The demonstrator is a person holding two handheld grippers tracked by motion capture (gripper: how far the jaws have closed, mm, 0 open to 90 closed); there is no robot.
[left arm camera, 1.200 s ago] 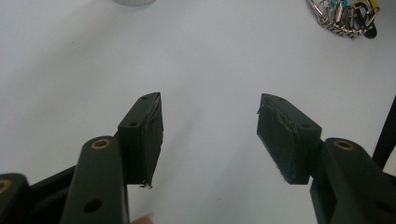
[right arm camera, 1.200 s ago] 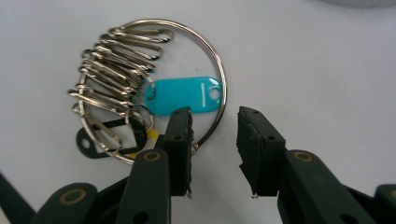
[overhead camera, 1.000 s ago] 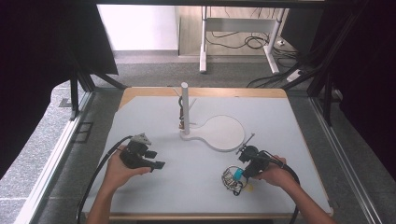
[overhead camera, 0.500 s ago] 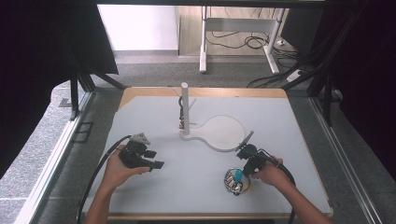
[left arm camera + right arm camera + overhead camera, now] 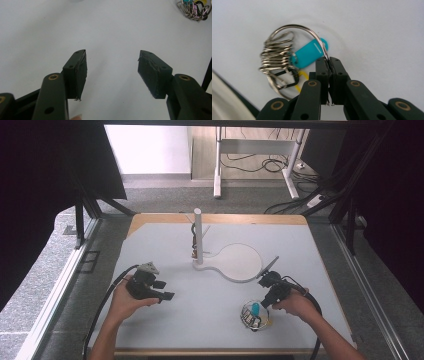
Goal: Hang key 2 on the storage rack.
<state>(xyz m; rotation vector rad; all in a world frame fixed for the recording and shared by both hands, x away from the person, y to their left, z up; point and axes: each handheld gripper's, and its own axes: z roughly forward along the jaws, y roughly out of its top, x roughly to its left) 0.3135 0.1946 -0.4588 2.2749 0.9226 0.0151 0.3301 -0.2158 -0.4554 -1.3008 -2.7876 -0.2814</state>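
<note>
Right gripper view puts the key ring (image 5: 294, 57) at the centre: a large wire ring carrying a stack of small metal loops, a turquoise tag (image 5: 310, 53) and bits of black and yellow, lying on the pale table top (image 5: 374, 30). The right gripper (image 5: 328, 60) has its jaws pressed together on the wire of the large ring just beside the turquoise tag; they have just been closing, with that wire between them. From the high view the key ring (image 5: 254, 315) lies toward the near right part of the table (image 5: 165, 245), well in from the right edge and not far from the near edge, with bare surface on every side of it. Beyond it, a white paddle-shaped base (image 5: 236, 262) carries an upright white post (image 5: 198, 236) near the middle of the table, apart from the ring. The right hand (image 5: 296, 304) comes in from the lower right, its forearm angled inward, and the right gripper (image 5: 265, 301) points down and left at the ring. The left hand (image 5: 125, 299) rests over the near left part of the table, holding the left gripper (image 5: 167, 296) roughly level and aimed rightward. In the left gripper view its jaws stand wide apart with nothing between them, the left gripper (image 5: 112, 72) facing open table, and the key ring (image 5: 193, 8) shows at the far upper right.
</note>
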